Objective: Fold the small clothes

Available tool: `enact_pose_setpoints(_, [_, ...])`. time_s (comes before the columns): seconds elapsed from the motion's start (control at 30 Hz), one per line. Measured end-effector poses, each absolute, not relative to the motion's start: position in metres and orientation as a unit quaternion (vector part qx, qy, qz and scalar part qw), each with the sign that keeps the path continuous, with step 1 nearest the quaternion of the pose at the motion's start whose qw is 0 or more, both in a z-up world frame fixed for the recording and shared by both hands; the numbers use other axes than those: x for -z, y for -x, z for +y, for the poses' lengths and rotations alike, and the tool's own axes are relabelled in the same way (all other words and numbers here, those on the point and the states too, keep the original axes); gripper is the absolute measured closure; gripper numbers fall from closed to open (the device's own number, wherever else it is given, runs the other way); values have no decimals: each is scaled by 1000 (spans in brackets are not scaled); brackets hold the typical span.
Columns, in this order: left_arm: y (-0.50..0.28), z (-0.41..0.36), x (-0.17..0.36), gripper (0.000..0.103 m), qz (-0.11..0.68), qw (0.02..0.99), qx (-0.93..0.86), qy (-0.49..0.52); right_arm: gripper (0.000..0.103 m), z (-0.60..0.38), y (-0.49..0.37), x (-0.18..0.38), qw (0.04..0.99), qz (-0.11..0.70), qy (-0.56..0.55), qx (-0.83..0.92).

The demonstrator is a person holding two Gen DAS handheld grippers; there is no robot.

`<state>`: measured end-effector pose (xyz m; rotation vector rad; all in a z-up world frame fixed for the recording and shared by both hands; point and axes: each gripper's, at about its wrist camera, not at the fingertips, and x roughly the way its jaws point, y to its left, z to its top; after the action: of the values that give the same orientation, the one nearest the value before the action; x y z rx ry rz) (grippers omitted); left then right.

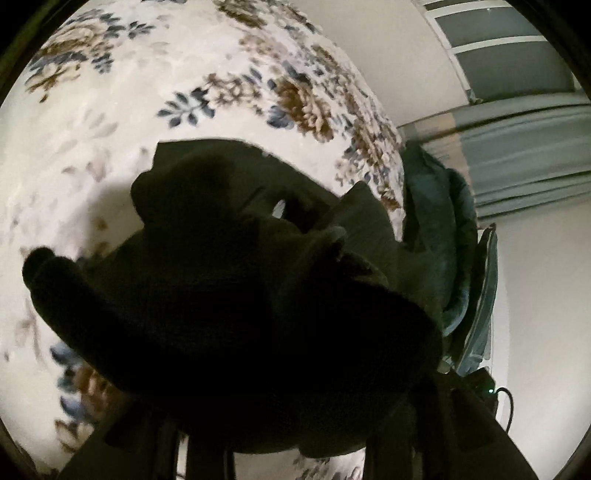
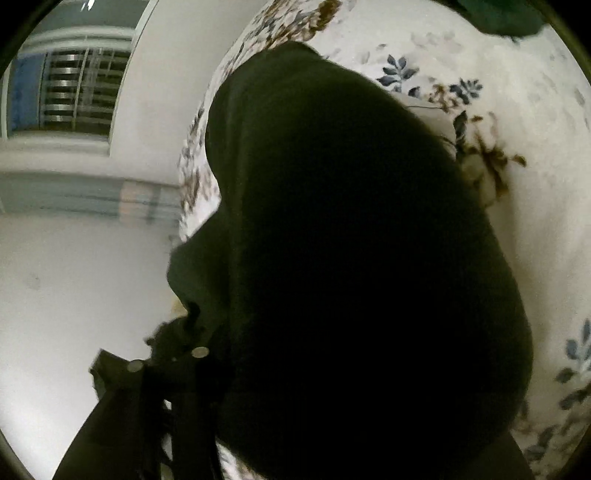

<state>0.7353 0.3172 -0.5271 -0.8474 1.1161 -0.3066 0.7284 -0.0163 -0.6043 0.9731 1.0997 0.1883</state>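
A dark, near-black garment (image 1: 229, 295) hangs bunched in front of the left wrist camera, over a bed with a white floral blanket (image 1: 147, 92). It drapes over my left gripper (image 1: 295, 398) and hides the fingertips; only the dark finger bases show at the bottom edge. In the right wrist view the same dark garment (image 2: 351, 240) fills most of the picture and covers my right gripper (image 2: 295, 376). One finger (image 2: 147, 384) with two metal screws shows at the lower left. Whether either pair of pads presses on the cloth is hidden.
A heap of teal clothes (image 1: 436, 229) lies at the bed's right edge, and a dark green piece (image 2: 506, 14) sits at the top right. Beyond the bed are white walls, grey curtains (image 1: 524, 158) and a barred window (image 2: 74, 85).
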Motion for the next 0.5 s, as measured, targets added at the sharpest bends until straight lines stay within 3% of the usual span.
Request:
enact_pose_setpoints(0.1, [-725, 312, 516, 62, 529, 766, 121, 345, 40, -12, -721, 594, 744, 519, -415, -71])
enact_pose_setpoints(0.17, [-717, 311, 508, 61, 534, 779, 106, 312, 30, -9, -711, 579, 757, 527, -383, -57])
enact_pose_setpoints(0.23, [-705, 307, 499, 58, 531, 795, 93, 277, 30, -6, -703, 567, 772, 533, -344, -44])
enact_pose_setpoints(0.3, [-693, 304, 491, 42, 532, 808, 72, 243, 29, -3, -688, 549, 784, 540, -305, -33])
enact_pose_setpoints(0.43, [-661, 302, 462, 27, 500, 846, 43, 183, 9, 1, -656, 509, 814, 541, -213, 8])
enact_pose_setpoints(0.47, [-652, 300, 453, 9, 493, 854, 37, 165, 0, 3, -648, 495, 822, 537, -189, 20])
enact_pose_setpoints(0.5, [-646, 298, 447, 0, 489, 858, 33, 150, 0, 6, -639, 485, 831, 533, -157, 37])
